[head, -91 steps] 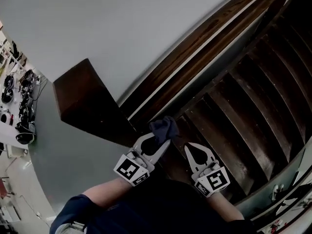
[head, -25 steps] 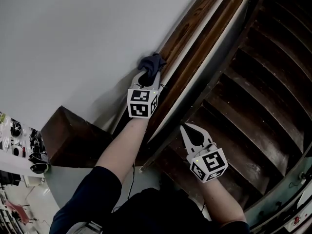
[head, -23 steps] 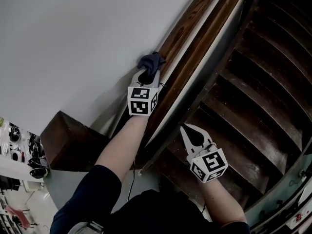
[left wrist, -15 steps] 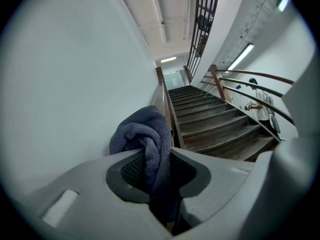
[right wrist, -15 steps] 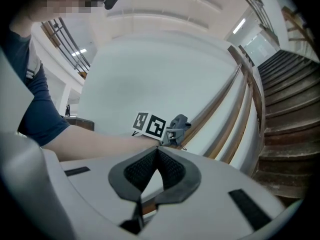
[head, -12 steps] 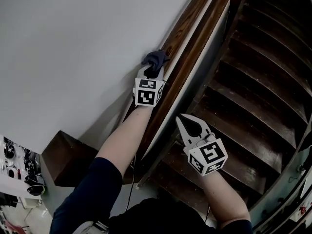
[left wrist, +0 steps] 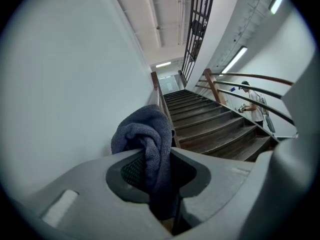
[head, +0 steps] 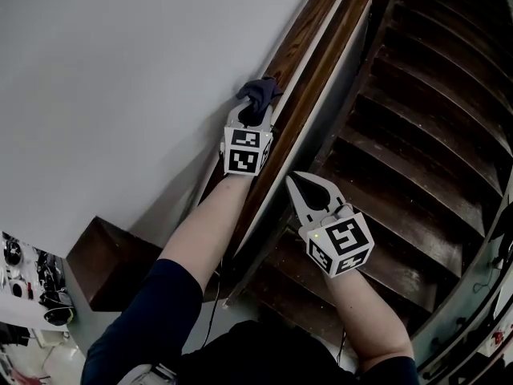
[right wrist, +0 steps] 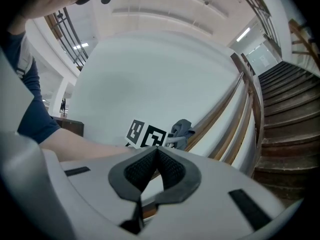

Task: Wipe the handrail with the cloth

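Note:
A dark blue cloth (head: 256, 96) is bunched against the brown wooden handrail (head: 309, 34) that runs up along the grey wall. My left gripper (head: 252, 112) is shut on that cloth and presses it on the rail. In the left gripper view the cloth (left wrist: 145, 139) hangs folded between the jaws of the left gripper (left wrist: 155, 156). My right gripper (head: 293, 184) is shut with nothing in it, held below the rail over the stairs. The right gripper view shows the right gripper (right wrist: 156, 154), the cloth (right wrist: 181, 130) and the handrail (right wrist: 225, 106).
Dark wooden stairs (head: 433, 119) climb on the right. A second wooden rail (head: 341, 50) runs below the handrail. A dark wooden post top (head: 112, 259) stands lower left. A person (left wrist: 255, 106) stands far up the stairs by the curved outer railing (left wrist: 250, 79).
My left gripper has slid the cloth up along the handrail from near the post. The right gripper has followed up beside it, still shut and holding nothing.

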Demonstrator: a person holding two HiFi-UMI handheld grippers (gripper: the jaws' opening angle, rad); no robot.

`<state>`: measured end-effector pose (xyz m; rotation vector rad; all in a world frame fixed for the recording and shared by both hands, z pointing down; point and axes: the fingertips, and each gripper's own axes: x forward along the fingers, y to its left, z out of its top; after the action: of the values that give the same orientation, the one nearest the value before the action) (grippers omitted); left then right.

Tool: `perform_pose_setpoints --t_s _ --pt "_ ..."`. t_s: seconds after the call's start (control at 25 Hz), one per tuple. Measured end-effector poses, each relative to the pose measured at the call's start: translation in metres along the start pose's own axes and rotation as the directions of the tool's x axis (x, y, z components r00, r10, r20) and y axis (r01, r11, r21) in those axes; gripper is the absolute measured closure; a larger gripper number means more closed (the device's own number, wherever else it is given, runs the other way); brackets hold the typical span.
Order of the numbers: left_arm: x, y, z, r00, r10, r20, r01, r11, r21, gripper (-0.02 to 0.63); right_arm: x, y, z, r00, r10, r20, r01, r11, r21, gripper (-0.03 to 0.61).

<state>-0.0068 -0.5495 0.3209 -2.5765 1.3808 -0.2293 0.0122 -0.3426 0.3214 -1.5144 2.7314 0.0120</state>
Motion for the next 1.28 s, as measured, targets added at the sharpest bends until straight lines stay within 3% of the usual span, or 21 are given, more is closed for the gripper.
perform_pose_setpoints --t_s 0.52,0.88,1.28 --pt "-0.090 0.008 -0.074 0.993 0.078 -0.093 -0.084 0.994 -0.063 0.517 -0.022 0.047 -0.046 0.994 0.099 -0.046 -0.095 0.993 0.072 0.569" --pt "-0.178 0.020 -0.144 0.964 0.178 -0.199 -0.202 0.973 -0.112 0.517 -0.033 0.096 -0.080 0.977 0.201 -0.070 -0.190 0.972 0.136 0.569" --pt "-0.233 0.017 -0.186 0.939 0.224 -0.260 -0.262 0.957 -0.125 0.517 -0.047 0.122 -0.112 0.965 0.243 -0.102 -0.221 0.957 0.188 0.569"
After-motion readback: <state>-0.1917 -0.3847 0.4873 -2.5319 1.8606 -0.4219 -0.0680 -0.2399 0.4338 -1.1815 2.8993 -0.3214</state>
